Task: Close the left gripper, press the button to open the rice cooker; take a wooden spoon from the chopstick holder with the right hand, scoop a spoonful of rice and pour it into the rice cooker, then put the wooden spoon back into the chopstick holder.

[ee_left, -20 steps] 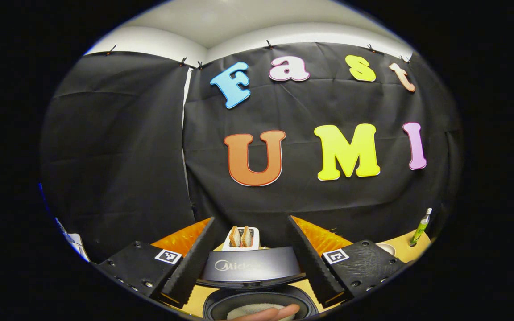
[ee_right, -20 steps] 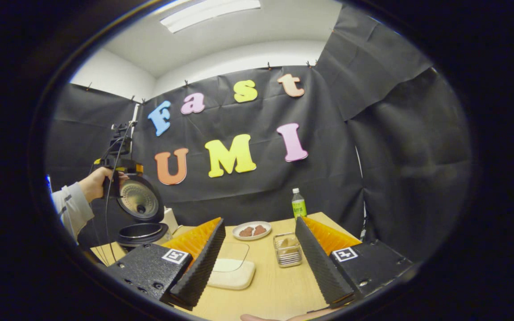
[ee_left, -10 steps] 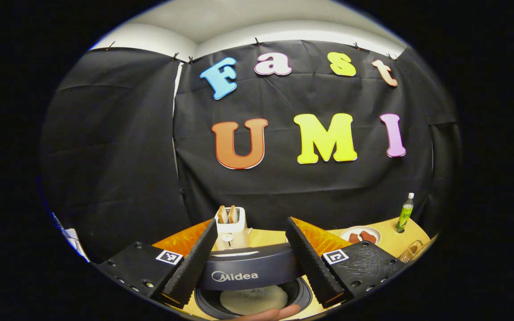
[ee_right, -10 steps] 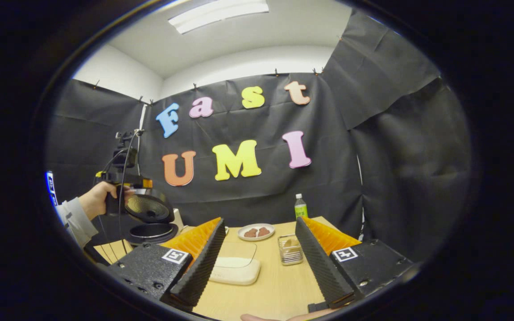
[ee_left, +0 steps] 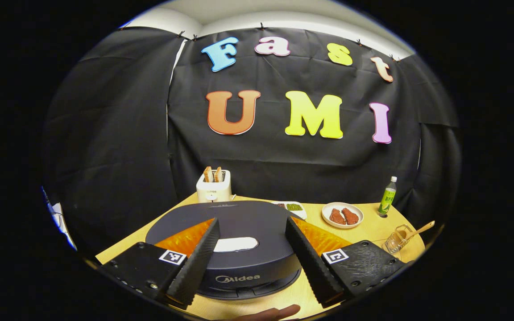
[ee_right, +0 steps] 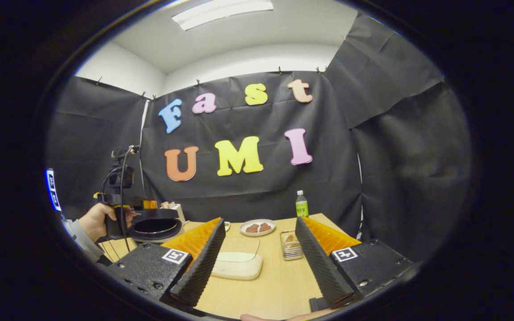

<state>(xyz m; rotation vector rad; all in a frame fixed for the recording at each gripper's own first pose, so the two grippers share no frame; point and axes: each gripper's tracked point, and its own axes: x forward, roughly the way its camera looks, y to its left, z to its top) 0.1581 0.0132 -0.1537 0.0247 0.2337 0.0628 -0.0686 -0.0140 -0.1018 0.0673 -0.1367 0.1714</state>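
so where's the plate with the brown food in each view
Left gripper view: the plate sits right of centre on the table, behind the rice cooker, left of the green bottle.
Right gripper view: the plate sits mid-table at the far edge, between the finger tops, left of the green bottle.
Shared landmark: the green bottle, standing just right of the plate in both views.

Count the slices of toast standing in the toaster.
2. Both stand upright side by side in the slots of the white toaster at the back of the table, behind the rice cooker: the left slice and the right slice.
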